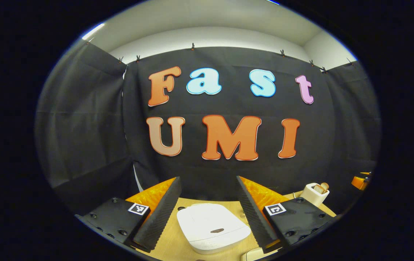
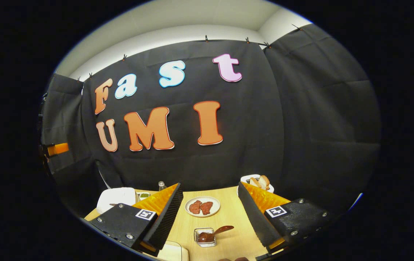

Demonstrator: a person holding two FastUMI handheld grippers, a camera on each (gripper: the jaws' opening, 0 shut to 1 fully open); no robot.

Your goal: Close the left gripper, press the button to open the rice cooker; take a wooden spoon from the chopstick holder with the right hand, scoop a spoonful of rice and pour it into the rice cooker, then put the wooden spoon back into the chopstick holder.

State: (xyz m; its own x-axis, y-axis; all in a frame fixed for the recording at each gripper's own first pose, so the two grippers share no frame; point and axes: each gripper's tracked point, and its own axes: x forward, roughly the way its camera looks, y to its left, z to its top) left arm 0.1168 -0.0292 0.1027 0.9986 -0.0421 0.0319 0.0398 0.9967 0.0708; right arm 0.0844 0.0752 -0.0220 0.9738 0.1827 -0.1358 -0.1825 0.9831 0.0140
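The left gripper (image 1: pixel 208 214) hangs above the wooden table (image 1: pixel 172 246) with its two fingers spread wide and nothing between them; the white rice cooker (image 1: pixel 212 230) sits on the table directly ahead, framed in the gap, its lid down. A small dark oval on the near part of the lid looks like the release button (image 1: pixel 217 230), though it is too small to be sure. By the task, this gripper must first draw its fingers together and then push with the closed tips. The cooker looks like smooth hard plastic, rigid and probably heavy enough to stay put under a press, but its surface is likely slick, so the push should go straight down on the button and not glance off at an angle. Further right, near the table's far edge, stands the pale chopstick holder (image 1: pixel 314 194) with rounded wooden handle ends poking from its top. The right gripper (image 2: pixel 210 221) is likewise wide open and empty, hovering over the table with a plate of reddish food (image 2: pixel 202 206) ahead of it and a small clear dish holding a brown spoon (image 2: pixel 209 235) nearer. A wooden spoon is likely light, stiff and somewhat grippy, so a firm pinch across the upper handle, just below its end, should lift it straight up out of the holder without tipping that light-looking container.
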